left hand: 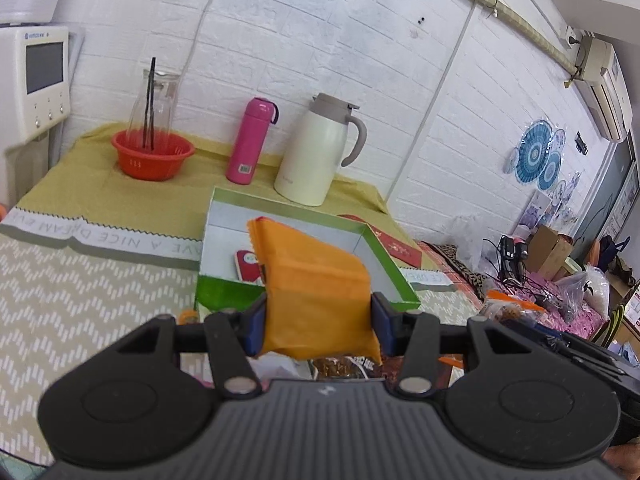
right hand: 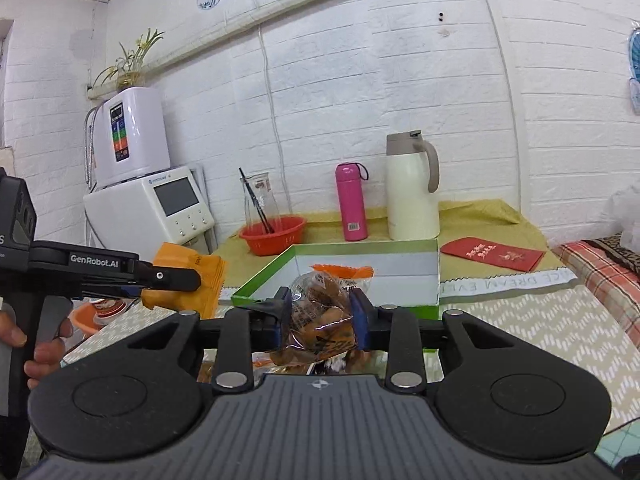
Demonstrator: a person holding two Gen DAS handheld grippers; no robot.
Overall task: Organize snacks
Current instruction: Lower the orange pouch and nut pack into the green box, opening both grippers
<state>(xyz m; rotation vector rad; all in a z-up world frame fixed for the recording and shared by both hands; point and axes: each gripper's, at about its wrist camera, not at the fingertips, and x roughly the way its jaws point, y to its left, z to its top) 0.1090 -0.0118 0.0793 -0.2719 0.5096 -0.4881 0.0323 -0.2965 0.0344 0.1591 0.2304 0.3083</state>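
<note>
My left gripper is shut on an orange snack packet, held above the near edge of a green box with a white inside. A red-and-white snack packet lies in the box. In the right wrist view the left gripper and its orange packet are at the left of the box. My right gripper is shut on a clear bag of brown snacks, just in front of the box's near wall.
On the yellow cloth behind the box stand a cream thermos jug, a pink bottle and a red basket holding a glass carafe. A red envelope lies right of the box. More snack packets lie under my grippers.
</note>
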